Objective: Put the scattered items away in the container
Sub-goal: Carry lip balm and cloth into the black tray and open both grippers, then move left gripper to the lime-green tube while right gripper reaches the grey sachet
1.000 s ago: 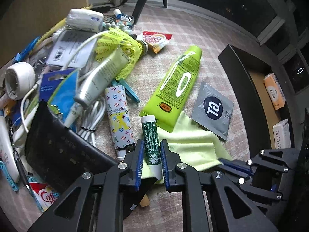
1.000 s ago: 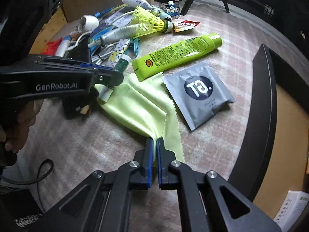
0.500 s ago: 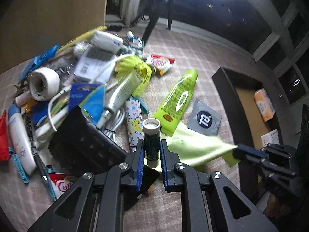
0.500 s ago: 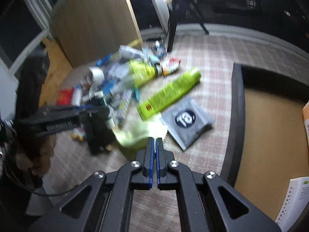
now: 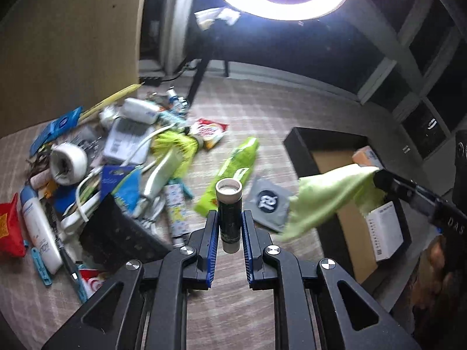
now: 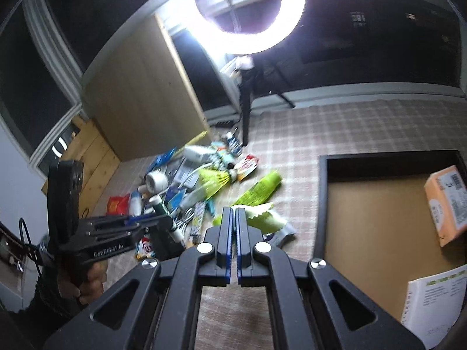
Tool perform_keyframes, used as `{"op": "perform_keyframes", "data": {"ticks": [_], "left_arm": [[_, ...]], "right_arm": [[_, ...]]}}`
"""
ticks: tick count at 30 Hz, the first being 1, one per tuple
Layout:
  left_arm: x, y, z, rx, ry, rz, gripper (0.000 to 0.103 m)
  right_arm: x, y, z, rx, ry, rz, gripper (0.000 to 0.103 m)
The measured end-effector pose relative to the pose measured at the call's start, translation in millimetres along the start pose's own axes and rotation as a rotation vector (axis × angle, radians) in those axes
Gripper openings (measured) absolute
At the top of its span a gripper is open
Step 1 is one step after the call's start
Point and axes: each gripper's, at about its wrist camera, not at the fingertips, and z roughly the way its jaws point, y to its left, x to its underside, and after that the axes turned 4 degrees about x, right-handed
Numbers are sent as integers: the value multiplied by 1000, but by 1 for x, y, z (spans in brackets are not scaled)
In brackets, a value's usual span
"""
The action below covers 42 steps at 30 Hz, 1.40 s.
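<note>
My left gripper is shut on a small dark green tube with white ends, held upright and well above the checked cloth. My right gripper is shut on a corner of the lime-green cloth, which hangs from it. In the left wrist view that cloth dangles over the near edge of the black open box. The same box lies low at the right in the right wrist view, holding an orange packet and a white carton.
A heap of scattered items lies at the left: a tape roll, a lime-green tube, a grey sachet, a white bottle, a black wallet, a red packet. A bright ring light stands behind.
Both grippers have risen off the cloth-covered surface. The green tube came up with the left gripper, and the lime cloth lifted with the right gripper and swung towards the box.
</note>
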Motion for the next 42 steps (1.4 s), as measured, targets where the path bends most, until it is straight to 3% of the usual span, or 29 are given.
{"op": "perform_keyframes", "data": {"ticks": [7,14,23,25,26,28,37,42], "left_arm": [[-19,-58,21,81,14,94,14],[-40,-132,56,169,39,191,14],[-33,-199,100,187,115,310,15],[-30,-205,105,167,122,323,23],[-30,-207,105,158,118,329,34],[-29,-207,104,146,104,340,38],[-31,-190,95,97,70,347,38],[-32,-156,85,42,45,337,38]], "right_arm": [[-9,-45,-25,88,-58,75,2],[-12,-96,-45,239,-74,127,2],[-7,-130,-47,419,-48,141,4],[-8,-133,-48,433,-52,146,18],[-8,-133,-49,442,-57,145,25],[-8,-132,-50,468,-71,137,49],[-11,-126,-42,427,-64,146,50],[-12,-113,-24,355,-41,126,50]]}}
